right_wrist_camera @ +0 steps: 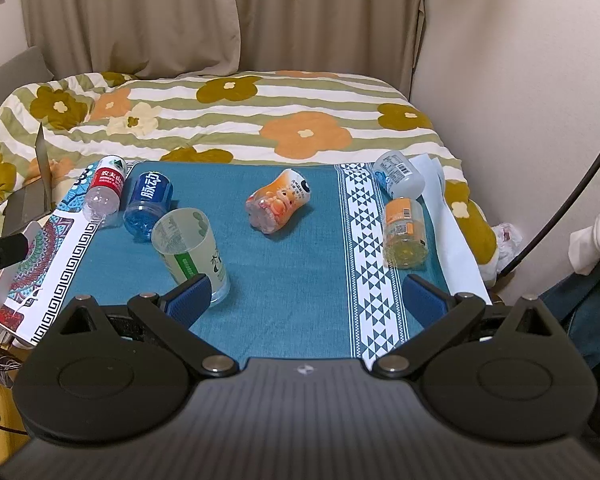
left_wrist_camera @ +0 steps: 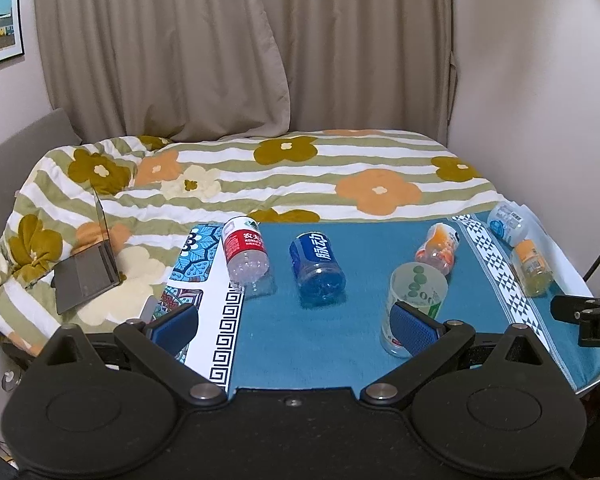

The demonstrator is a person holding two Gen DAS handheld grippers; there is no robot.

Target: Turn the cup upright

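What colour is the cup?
The cup is see-through with green and white printing, clearest in the right wrist view.

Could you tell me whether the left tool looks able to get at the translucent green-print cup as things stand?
Probably yes. The left tool is open, and the cup stands just beyond its right finger on the teal cloth. Nothing lies between them; the blue-label bottle sits farther back.

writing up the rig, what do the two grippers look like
Both match: the left gripper and right gripper have matte black bodies with two round discs, angled black link arms with silver pivot pins, and blue textured pads on the fingers. The right body looks ribbed. No sleeves show.
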